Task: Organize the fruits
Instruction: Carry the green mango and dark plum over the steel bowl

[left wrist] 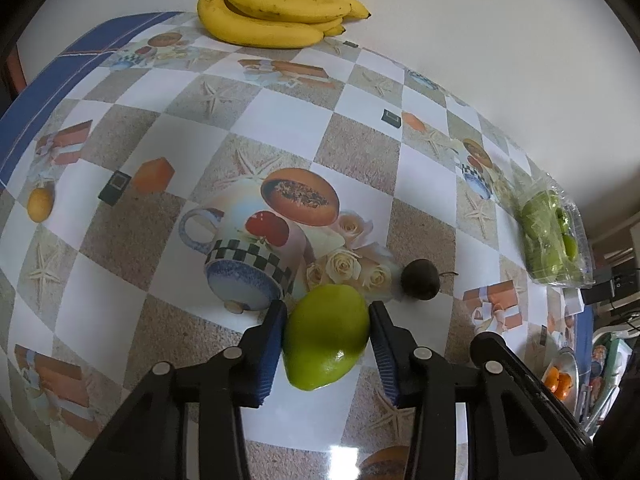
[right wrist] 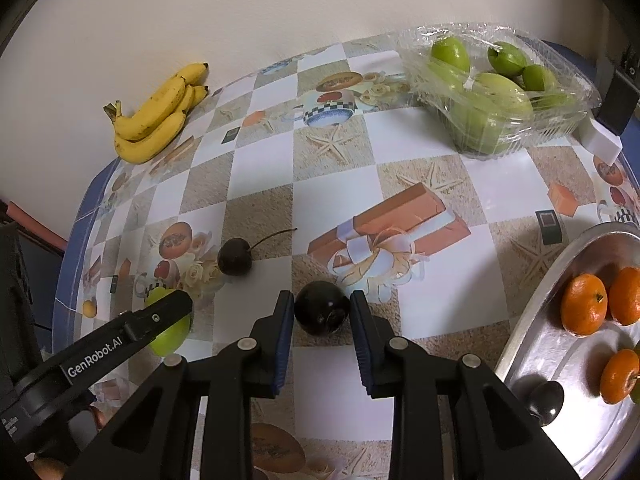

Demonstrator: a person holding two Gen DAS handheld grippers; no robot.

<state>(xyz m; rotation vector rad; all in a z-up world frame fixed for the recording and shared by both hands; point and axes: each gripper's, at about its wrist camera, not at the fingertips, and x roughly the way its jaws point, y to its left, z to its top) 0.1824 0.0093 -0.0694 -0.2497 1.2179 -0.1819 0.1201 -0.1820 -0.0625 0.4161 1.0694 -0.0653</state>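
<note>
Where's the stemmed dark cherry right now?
In the right wrist view, the stemmed dark cherry lies loose on the patterned tablecloth, left of centre, apart from both tools.

The banana bunch's [left wrist: 276, 12] stem runs off the top edge, the metal tray [right wrist: 532, 320] is cropped at right, and the left gripper's [right wrist: 160, 316] finger covers half the green fruit [right wrist: 170, 336].

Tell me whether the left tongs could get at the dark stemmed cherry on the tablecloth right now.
Probably not yet: the left tongs already hold a green oval fruit. The dark stemmed cherry lies just beyond, with nothing in the way.
</note>
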